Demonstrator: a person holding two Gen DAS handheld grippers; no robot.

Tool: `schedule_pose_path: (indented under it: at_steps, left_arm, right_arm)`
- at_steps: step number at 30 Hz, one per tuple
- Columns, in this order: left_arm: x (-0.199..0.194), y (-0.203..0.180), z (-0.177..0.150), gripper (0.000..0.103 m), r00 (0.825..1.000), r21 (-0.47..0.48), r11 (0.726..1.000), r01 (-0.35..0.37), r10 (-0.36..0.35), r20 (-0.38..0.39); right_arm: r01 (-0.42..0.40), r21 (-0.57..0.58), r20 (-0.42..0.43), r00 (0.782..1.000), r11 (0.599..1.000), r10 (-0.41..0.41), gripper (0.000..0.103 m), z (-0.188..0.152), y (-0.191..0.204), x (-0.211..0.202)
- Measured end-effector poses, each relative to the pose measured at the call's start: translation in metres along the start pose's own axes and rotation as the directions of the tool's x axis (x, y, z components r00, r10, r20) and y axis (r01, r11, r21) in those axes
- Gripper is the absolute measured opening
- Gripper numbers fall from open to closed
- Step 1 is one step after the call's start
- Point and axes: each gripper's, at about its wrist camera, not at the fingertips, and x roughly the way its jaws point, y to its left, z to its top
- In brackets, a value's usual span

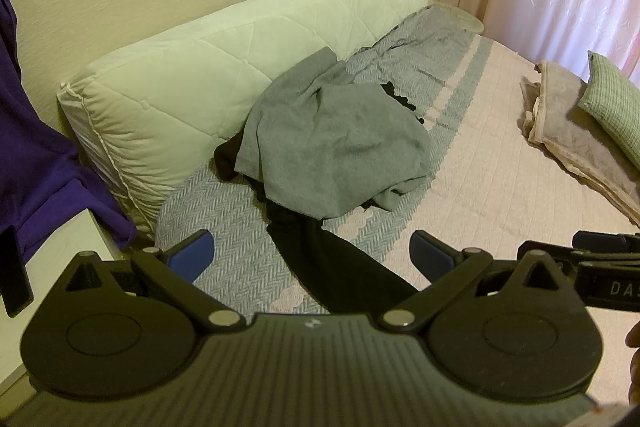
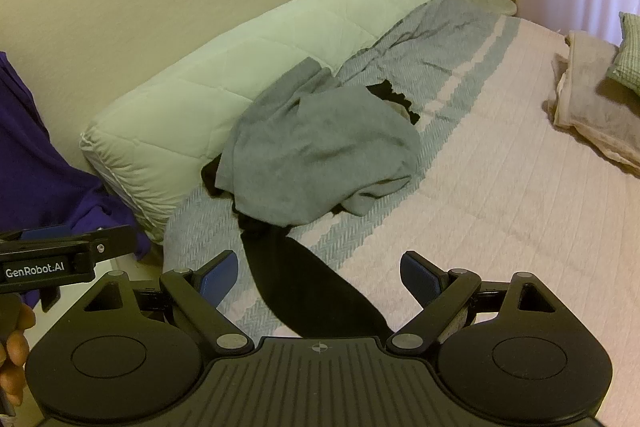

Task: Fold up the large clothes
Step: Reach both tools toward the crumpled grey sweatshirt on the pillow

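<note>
Bed (image 1: 500,155): pink quilted cover with a grey herringbone band along the wall-side edge; carries every item listed. White quilted bolster (image 1: 208,79): lies along the wall-side edge of the bed, against the wall. Grey garment (image 1: 332,143): large, crumpled in a heap on the grey band, touching the bolster's lower face; unfolded. Black garment (image 1: 340,267): partly under the grey heap, one long dark leg or sleeve trailing toward the near edge of the bed and passing between the tool fingers in both views; which it is cannot be told. Folded beige blanket (image 1: 568,131) with green checked pillow (image 1: 612,107) on it: far right side of the bed, well apart from the heap. Purple cloth (image 1: 36,155): hangs at the left, off the bed. Left tool (image 1: 312,255): blue pads spread wide, nothing held, above the near edge. Right tool (image 2: 318,273): likewise spread wide and empty, just beside the left. Step, by judgement: start of the task, nothing yet picked up. Next move calls for separating one garment from the heap, probably the grey one on top, gripping it at two edge points and spreading it flat on the bare pink area.
</note>
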Motion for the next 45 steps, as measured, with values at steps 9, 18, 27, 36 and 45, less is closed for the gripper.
schedule_pose_path:
  at_steps: [9, 18, 27, 36, 45]
  left_arm:
    - [0.003, -0.007, -0.003, 0.102, 0.999, -0.038, 0.999, -0.032, 0.031, -0.005]
    - [0.022, -0.013, -0.002, 0.102, 0.996, -0.079, 0.993, -0.083, 0.081, -0.032]
    - [0.055, 0.011, 0.012, 0.102, 0.989, -0.071, 0.987, -0.142, 0.138, -0.058]
    - [0.160, 0.068, 0.066, 0.102, 0.990, -0.013, 0.993, -0.117, 0.115, -0.085]
    - [0.305, 0.105, 0.120, 0.092, 0.992, 0.132, 0.989, -0.073, 0.086, -0.094]
  right_arm:
    - [-0.015, -0.008, -0.016, 1.000, 1.000, 0.015, 0.086, 0.006, -0.017, 0.004]
    - [-0.031, -0.067, -0.028, 0.999, 0.997, 0.029, 0.086, 0.017, -0.056, 0.020]
    - [-0.031, -0.127, -0.013, 0.999, 0.991, 0.030, 0.086, 0.038, -0.072, 0.060]
    - [0.007, -0.210, -0.033, 0.999, 0.978, -0.014, 0.086, 0.075, -0.064, 0.142]
    - [0.037, -0.247, -0.075, 0.996, 0.968, -0.057, 0.086, 0.119, -0.077, 0.284]
